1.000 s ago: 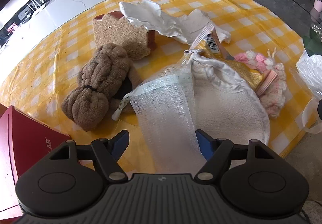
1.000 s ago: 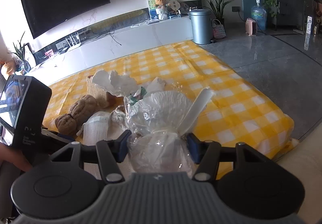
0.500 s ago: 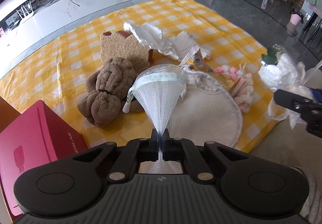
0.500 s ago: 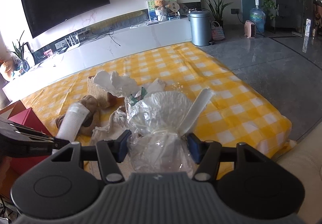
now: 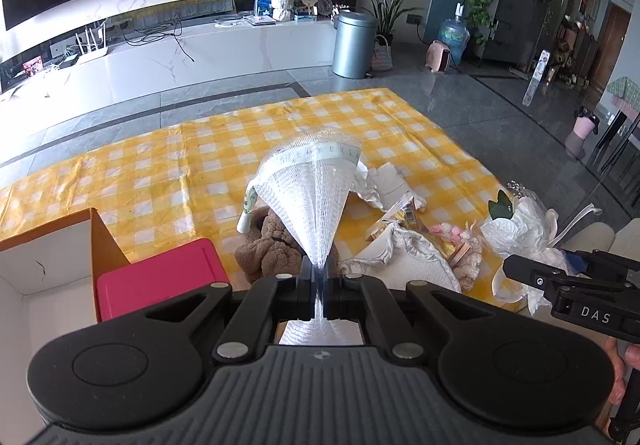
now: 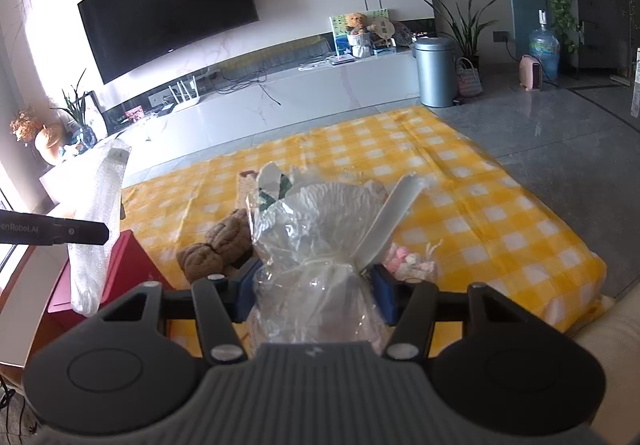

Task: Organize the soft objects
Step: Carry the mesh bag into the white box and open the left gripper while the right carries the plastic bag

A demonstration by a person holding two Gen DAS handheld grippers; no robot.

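Left gripper: jaws fully closed on the narrow end of a white mesh bag, which fans upward toward 12 o'clock and hangs clear of the yellow checked cloth. In the right wrist view the same bag hangs at 9 o'clock above the red box.

Right gripper: the blue pads press on both sides of a clear plastic bundle tied at the neck (white crumpled filling and a white strip project from it toward 1 o'clock). The jaws are clamped on this bundle, held above the cloth.

Items resting on the cloth, left wrist view:
- Brown plush toy, directly behind the mesh bag.
- White round pad, at 3 o'clock of the plush toy.
- Pink knitted item, touching the pad's far edge.
- Crumpled white paper, at 1 o'clock.

An open cardboard box stands at 9 o'clock, just beside the red box.
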